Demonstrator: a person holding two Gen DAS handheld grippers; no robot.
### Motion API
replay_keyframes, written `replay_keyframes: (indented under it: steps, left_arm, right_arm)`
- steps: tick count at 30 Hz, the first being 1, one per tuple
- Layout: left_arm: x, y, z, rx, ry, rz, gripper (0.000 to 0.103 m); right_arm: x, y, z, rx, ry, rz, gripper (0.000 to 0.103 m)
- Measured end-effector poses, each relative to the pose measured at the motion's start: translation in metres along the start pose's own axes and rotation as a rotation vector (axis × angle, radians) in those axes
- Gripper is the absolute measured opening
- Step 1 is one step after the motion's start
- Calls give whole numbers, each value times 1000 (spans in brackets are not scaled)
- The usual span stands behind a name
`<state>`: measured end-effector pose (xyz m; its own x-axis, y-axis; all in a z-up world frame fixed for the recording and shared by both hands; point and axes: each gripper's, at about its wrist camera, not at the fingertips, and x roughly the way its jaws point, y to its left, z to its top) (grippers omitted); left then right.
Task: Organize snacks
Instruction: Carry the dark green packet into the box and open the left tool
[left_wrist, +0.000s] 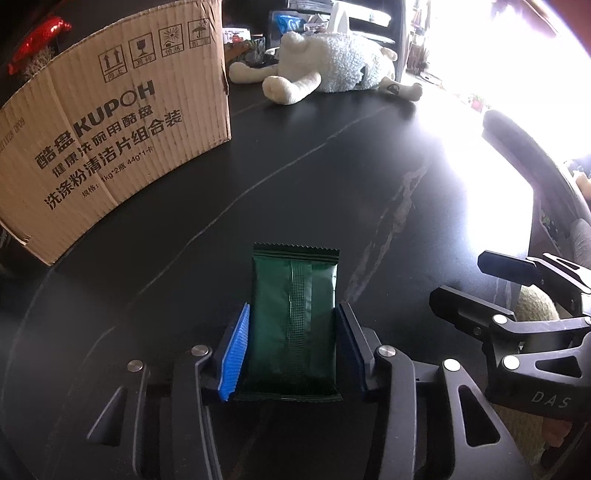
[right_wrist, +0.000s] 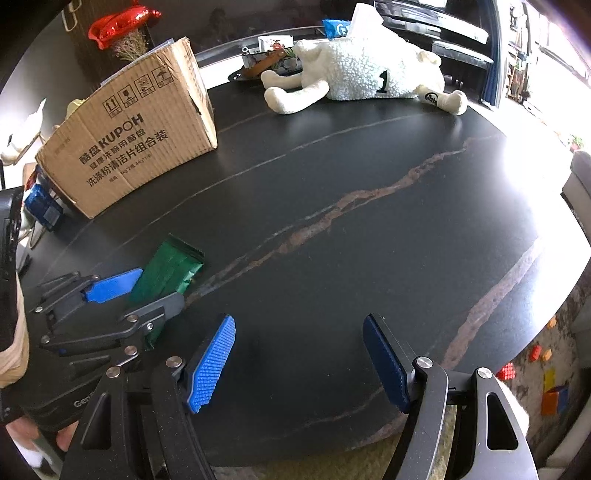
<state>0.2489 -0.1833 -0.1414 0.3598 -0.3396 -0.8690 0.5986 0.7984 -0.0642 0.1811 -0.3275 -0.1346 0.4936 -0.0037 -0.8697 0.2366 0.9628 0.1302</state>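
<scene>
The left claw (left_wrist: 291, 343) is closed on a green snack packet (left_wrist: 294, 317), its blue pads pressed against the packet's two long sides. The packet points forward toward twelve o'clock, seam side up, with its crimped far end sticking out past the fingertips. From the right wrist camera the same packet (right_wrist: 166, 271) sits at about nine o'clock, tilted between the left claw's (right_wrist: 147, 288) fingers; whether it rests on the bench or is lifted just off it is hard to say from these angles.

The right claw (right_wrist: 299, 363) is spread wide with nothing between its blue pads (right_wrist: 212, 363), hanging over the near edge of the dark bench (right_wrist: 369, 229). In the left wrist view it (left_wrist: 517, 295) shows at three o'clock, just beside the left claw.

A cardboard box (left_wrist: 110, 125) printed with Chinese text stands on the bench at ten o'clock from the left claw, well apart from the packet. A white plush sheep (left_wrist: 332, 66) lies on its side at twelve to one o'clock, near the far edge. In the right wrist view the box (right_wrist: 136, 136) is at eleven o'clock and the sheep (right_wrist: 362, 70) at twelve o'clock. A small blue package (right_wrist: 42, 208) sits just beside the box's left end. Coloured toy bricks (right_wrist: 546, 387) lie on the floor at four o'clock.
</scene>
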Motion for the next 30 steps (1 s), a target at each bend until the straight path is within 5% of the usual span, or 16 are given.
replay_keyframes:
  steps: [13, 30]
  left_arm:
    - [-32, 9, -4, -77, -46, 16, 44]
    - [-116, 45, -3, -196, -203, 97, 44]
  right_arm:
    - [-9, 10, 6, -15, -20, 4, 73]
    - [-61, 60, 37, -118, -164, 60, 73]
